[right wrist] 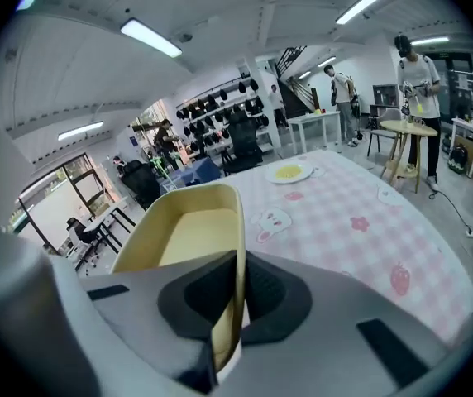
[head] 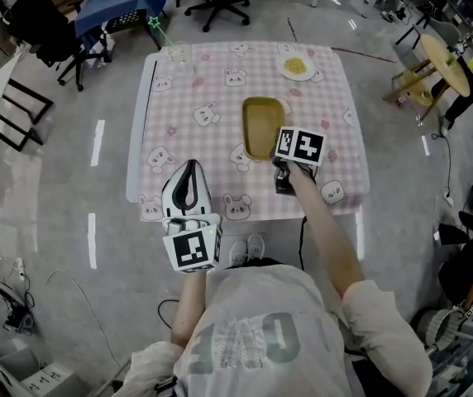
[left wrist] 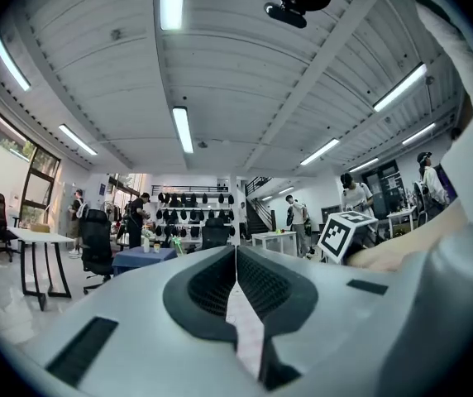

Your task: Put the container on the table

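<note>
Firmly, right claw (right wrist: pixel 238 263) pinches a smooth, rounded-rectangular yellow container (right wrist: pixel 188 226).

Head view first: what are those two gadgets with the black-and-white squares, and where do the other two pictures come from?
There is no robot here. A person holds a tool in each hand, and each tool ends in a two-fingered claw. The squared cubes are part of the tools. The head view comes from a camera on the person's head, looking down. The other two views come from cameras riding on the tools, each looking along its own claw. The table has a pink checked cloth, with a plate of yellow food and a clear glass at the far side. The right claw is shut on the rim of a yellow container; whether it rests on the cloth I cannot tell. The left claw is shut and empty, near the table's near edge.
</note>
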The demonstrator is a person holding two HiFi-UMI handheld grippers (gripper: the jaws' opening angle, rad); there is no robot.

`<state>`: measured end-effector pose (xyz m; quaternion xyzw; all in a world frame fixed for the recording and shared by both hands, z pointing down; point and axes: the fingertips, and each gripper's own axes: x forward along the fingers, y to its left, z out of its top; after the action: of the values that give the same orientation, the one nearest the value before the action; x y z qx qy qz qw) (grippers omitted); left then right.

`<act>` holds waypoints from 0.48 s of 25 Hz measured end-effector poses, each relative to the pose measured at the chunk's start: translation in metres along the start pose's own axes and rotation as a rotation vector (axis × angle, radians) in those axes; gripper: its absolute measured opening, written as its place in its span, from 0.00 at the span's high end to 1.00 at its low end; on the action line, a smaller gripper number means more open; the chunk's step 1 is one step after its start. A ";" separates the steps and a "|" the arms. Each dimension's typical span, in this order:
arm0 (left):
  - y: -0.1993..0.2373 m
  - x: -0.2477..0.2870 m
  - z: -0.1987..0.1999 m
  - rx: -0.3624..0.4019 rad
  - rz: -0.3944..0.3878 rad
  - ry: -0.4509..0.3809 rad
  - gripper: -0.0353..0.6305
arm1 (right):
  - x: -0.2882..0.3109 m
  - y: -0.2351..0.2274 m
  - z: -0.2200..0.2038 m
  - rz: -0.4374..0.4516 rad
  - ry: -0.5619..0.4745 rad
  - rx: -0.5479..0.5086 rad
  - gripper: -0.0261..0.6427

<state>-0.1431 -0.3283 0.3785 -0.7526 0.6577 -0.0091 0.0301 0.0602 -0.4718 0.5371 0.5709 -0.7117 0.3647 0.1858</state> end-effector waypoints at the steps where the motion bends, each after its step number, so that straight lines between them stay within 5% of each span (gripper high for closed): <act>1: 0.001 0.000 -0.001 -0.002 0.006 0.006 0.90 | 0.008 -0.003 -0.004 -0.017 0.023 -0.006 0.91; 12: 0.017 -0.003 -0.020 -0.013 0.064 0.052 0.90 | 0.054 -0.026 -0.049 -0.124 0.154 -0.025 0.92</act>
<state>-0.1614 -0.3285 0.3970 -0.7308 0.6821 -0.0235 0.0084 0.0619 -0.4746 0.6149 0.5817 -0.6630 0.3866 0.2694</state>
